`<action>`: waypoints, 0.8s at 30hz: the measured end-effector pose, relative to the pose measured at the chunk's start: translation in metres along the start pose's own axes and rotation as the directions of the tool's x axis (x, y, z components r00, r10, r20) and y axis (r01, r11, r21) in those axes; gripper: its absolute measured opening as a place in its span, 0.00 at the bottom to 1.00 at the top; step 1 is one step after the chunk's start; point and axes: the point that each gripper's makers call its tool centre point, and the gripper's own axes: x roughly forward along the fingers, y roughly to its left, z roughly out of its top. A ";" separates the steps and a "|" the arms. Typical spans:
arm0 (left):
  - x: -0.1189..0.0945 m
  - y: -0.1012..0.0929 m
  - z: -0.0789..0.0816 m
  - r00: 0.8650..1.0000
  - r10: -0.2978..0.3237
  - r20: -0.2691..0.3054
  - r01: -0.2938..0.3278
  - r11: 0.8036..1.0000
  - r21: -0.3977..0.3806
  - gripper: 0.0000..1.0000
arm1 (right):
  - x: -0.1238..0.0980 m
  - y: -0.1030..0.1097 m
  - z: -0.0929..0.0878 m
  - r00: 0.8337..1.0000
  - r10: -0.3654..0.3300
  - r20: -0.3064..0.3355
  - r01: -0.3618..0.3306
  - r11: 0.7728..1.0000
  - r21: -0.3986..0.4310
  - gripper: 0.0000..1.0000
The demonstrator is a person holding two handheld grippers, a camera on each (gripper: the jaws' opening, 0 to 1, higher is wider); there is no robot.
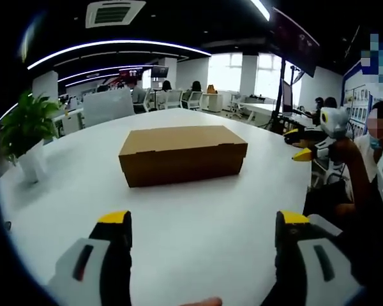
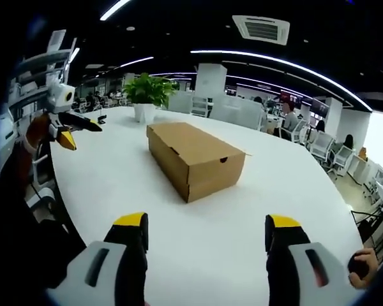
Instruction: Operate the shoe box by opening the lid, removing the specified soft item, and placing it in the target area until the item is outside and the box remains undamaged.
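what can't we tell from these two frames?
- Contents of the shoe box: lid shut in both views, soft item hidden.
- Target area: nothing marked on the table.
- Box's far sides: turned away from both cameras.
- Left claw and right claw: bases cut off by bottom edge.

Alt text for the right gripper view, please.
A closed cardboard shoe box sits on a white table, ahead of the right gripper, whose jaws stand open and empty. A potted plant stands beyond the box.
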 end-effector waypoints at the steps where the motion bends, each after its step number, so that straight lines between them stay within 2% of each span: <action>1: 0.002 0.000 0.001 1.000 -0.008 0.000 0.008 1.000 0.000 0.96 | 0.001 -0.001 0.000 1.000 0.001 -0.002 -0.001 1.000 0.012 0.77; 4: 0.009 0.000 0.003 1.000 -0.014 -0.008 0.014 1.000 0.009 0.96 | 0.005 -0.003 -0.003 1.000 0.009 -0.020 -0.008 0.999 0.042 0.77; 7: 0.015 0.001 0.004 0.999 -0.017 -0.027 0.018 1.000 0.026 0.96 | 0.008 -0.001 -0.003 1.000 0.024 -0.019 -0.023 0.999 0.035 0.76; 15: 0.023 0.003 0.015 0.998 -0.054 -0.023 0.054 0.998 0.022 0.97 | 0.018 -0.003 -0.004 0.999 0.044 -0.030 -0.043 0.998 0.048 0.75; 20: 0.029 0.007 0.013 0.998 -0.044 -0.054 0.046 0.998 0.050 0.95 | 0.017 -0.010 0.000 0.999 0.032 -0.017 -0.031 0.997 0.064 0.75; 24: 0.031 0.008 0.015 0.997 -0.055 -0.047 0.057 0.998 0.041 0.96 | 0.019 -0.014 0.001 1.000 0.026 -0.014 -0.025 0.997 0.068 0.75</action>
